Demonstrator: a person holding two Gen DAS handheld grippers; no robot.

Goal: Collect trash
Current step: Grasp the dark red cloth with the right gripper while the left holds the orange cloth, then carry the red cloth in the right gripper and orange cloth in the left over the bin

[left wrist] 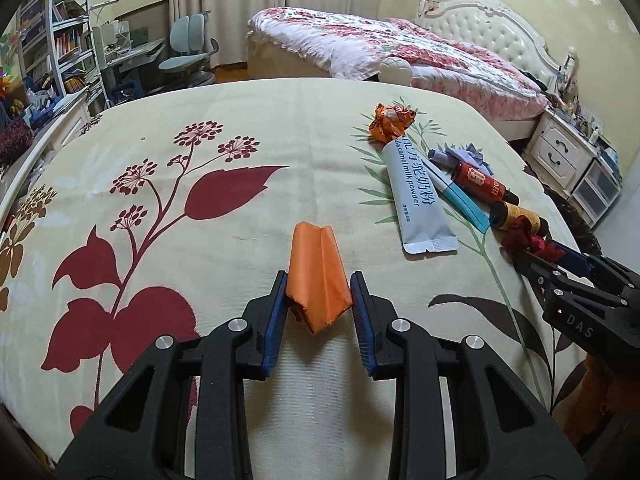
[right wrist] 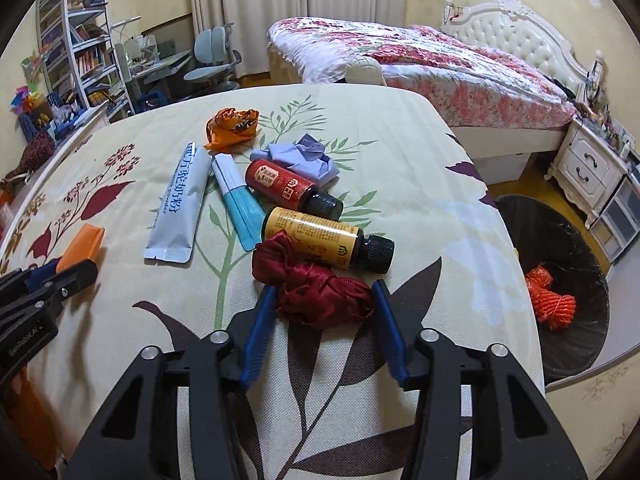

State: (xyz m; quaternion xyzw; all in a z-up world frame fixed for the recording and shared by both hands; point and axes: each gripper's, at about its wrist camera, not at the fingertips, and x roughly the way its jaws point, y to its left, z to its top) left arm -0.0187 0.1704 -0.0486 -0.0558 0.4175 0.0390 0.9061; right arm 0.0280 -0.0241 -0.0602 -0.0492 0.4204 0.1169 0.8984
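My left gripper (left wrist: 319,286) has its blue pads on both sides of a folded orange paper (left wrist: 318,276) on the floral tablecloth (left wrist: 160,140), touching it. My right gripper (right wrist: 324,294) has its pads around a crumpled dark red wrapper (right wrist: 316,284), touching it. Beyond lie a yellow bottle (right wrist: 320,238), a red bottle (right wrist: 288,186), a grey milk-powder sachet (right wrist: 178,208), a teal-and-white sachet (right wrist: 238,200), a crumpled orange wrapper (right wrist: 232,126) and a crumpled lilac paper (right wrist: 304,158). A black-lined trash bin (right wrist: 560,280) stands on the floor right of the table, with an orange net bundle (right wrist: 550,298) inside.
The table's right edge (right wrist: 516,248) curves just beside the bin. A bed (right wrist: 420,60), a nightstand (right wrist: 588,168), a desk chair (right wrist: 212,56) and bookshelves (right wrist: 76,40) stand in the room beyond.
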